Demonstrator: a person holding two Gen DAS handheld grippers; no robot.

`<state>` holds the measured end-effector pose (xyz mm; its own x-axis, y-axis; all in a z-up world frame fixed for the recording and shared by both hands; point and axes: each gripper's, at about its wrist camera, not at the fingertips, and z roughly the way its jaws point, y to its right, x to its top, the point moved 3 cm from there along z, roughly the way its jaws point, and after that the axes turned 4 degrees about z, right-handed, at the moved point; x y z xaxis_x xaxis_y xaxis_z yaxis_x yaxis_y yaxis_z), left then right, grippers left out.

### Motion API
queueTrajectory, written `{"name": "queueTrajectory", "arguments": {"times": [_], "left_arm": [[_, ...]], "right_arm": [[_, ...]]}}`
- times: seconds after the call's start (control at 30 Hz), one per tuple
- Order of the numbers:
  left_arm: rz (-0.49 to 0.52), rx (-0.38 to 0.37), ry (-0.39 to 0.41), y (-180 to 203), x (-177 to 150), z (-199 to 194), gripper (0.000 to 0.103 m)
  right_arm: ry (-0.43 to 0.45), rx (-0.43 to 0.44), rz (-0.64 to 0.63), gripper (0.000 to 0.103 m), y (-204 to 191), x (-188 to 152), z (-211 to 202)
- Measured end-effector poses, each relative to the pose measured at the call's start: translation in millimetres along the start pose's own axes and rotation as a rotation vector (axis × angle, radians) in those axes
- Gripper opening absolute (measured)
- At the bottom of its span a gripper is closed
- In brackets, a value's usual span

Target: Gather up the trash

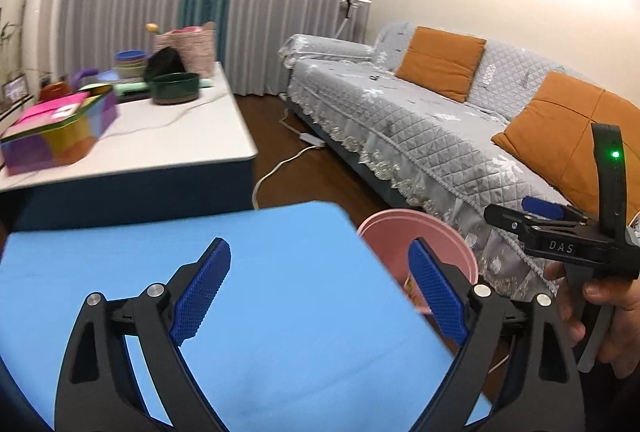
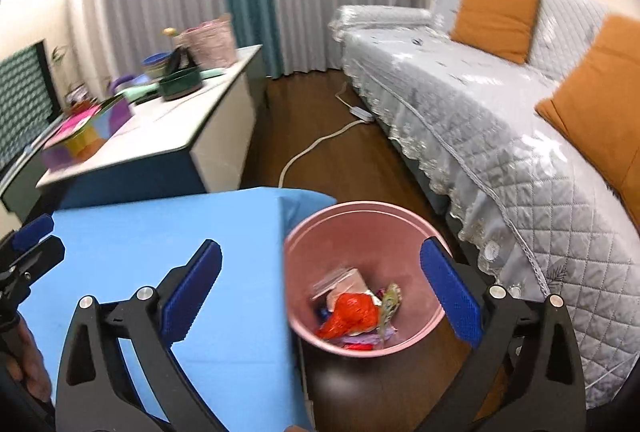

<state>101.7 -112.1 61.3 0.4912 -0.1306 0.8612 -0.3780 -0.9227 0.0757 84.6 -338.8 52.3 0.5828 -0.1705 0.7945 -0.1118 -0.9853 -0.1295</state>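
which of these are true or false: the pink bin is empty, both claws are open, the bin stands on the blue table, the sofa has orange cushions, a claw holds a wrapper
1. The pink bin is empty. False: it holds trash, including an orange wrapper.
2. The left claw and right claw are both open. True.
3. The bin stands on the blue table. False: it stands on the floor beside it.
4. The sofa has orange cushions. True.
5. A claw holds a wrapper. False: both are empty.
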Motion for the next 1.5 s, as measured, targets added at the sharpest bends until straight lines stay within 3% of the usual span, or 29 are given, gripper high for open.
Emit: {"name": "queueTrajectory", "arguments": {"times": [0.17,0.3,0.37,0.57,0.87,1.5], "left_arm": [[-0.061,0.078,-0.002,-19.5,-35.2,-41.1,0.091],[-0.08,0.199,0.039,-29.8,-65.4,-67.5,0.091],[-0.099,0.268,0.027,-35.7,-79.8,-74.5,0.093],[-0.163,0.346,-0.038,-57.2,-111.3,-86.6,0.095],[-0.177,0.376,-0.053,-62.9,-126.5,-92.7,0.095],[-0.178,0.375,-0.057,-59.3,-131.4,-89.0,0.095]], "right_arm": [[-0.009,0.035,-0.053,0.098,-40.4,-30.6,-22.8],[-0.012,0.041,-0.108,0.098,-67.3,-59.4,-40.1],[-0.014,0.036,-0.11,0.098,-74.4,-71.9,-46.8],[-0.002,0.019,-0.109,0.098,-95.4,-105.4,-65.8],[0.023,0.018,-0.142,0.098,-119.5,-121.2,-69.5],[0.02,0.014,-0.118,0.098,-116.2,-121.2,-63.0]]}}
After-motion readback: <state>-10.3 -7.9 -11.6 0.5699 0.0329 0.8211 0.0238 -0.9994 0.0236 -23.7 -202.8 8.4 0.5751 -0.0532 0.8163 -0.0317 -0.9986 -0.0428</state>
